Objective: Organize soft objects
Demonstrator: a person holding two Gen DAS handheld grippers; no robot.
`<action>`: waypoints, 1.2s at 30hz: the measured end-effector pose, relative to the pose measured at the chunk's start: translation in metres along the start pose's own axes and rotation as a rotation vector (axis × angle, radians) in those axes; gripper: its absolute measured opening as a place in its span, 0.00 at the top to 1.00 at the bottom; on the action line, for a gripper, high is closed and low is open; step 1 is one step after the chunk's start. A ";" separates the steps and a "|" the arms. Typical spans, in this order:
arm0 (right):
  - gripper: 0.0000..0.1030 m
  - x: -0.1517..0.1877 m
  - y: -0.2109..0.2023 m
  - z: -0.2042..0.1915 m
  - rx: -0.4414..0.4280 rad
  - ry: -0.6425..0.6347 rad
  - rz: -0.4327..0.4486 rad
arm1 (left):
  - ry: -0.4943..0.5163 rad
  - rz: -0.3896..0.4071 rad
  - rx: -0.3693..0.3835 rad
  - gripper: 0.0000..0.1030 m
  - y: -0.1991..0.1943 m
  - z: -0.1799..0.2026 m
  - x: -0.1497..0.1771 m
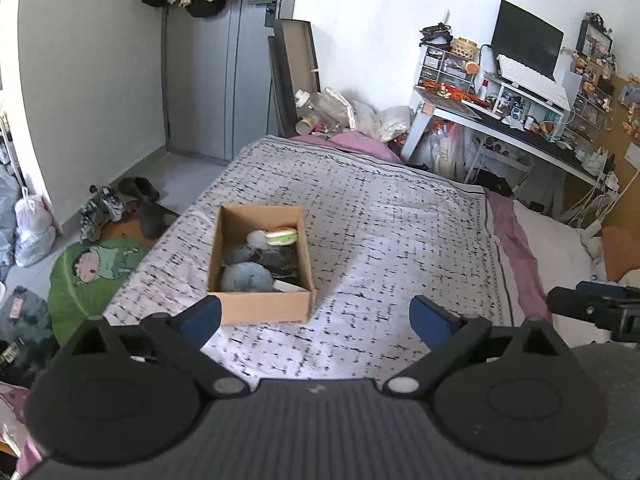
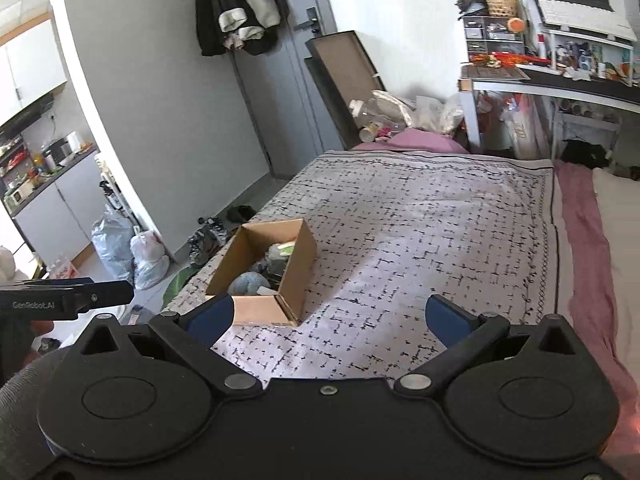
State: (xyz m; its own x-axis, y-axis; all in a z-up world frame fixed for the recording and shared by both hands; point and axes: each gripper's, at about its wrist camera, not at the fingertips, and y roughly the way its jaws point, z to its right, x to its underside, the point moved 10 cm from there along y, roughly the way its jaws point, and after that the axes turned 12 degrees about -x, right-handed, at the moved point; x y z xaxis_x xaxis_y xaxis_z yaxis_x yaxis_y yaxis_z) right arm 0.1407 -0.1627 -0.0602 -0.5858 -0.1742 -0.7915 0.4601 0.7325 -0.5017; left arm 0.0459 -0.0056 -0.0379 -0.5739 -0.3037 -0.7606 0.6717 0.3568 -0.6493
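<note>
The left tool [image 1: 316,320] and the right tool [image 2: 328,318] both hang over the bed [image 1: 380,216], fingers spread wide and holding nothing. A cardboard box [image 1: 262,306] sits on the patterned blanket near the bed's left edge. It holds the soft toys: a blue-grey plush ball [image 1: 246,278], a green and white one [image 1: 282,236], and darker ones, perhaps more plush.
</note>
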 end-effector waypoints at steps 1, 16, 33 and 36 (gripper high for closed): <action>0.00 0.001 0.000 -0.001 -0.002 0.002 -0.004 | -0.001 -0.007 0.009 0.03 0.001 0.002 0.002; 0.00 0.008 -0.003 0.007 -0.007 0.049 -0.003 | 0.033 -0.005 -0.042 0.03 0.001 0.021 0.015; 0.00 0.007 0.001 0.009 -0.004 0.049 -0.012 | 0.027 -0.026 -0.018 0.03 0.008 0.022 0.017; 0.00 0.008 0.000 0.010 0.001 0.046 -0.013 | 0.030 -0.022 -0.017 0.03 0.009 0.023 0.017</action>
State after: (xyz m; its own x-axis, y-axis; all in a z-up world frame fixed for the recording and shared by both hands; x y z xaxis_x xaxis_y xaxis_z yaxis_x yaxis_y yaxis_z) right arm 0.1426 -0.1701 -0.0701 -0.6216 -0.1536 -0.7682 0.4529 0.7297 -0.5124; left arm 0.0526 -0.0278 -0.0562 -0.6020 -0.2852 -0.7459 0.6509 0.3658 -0.6652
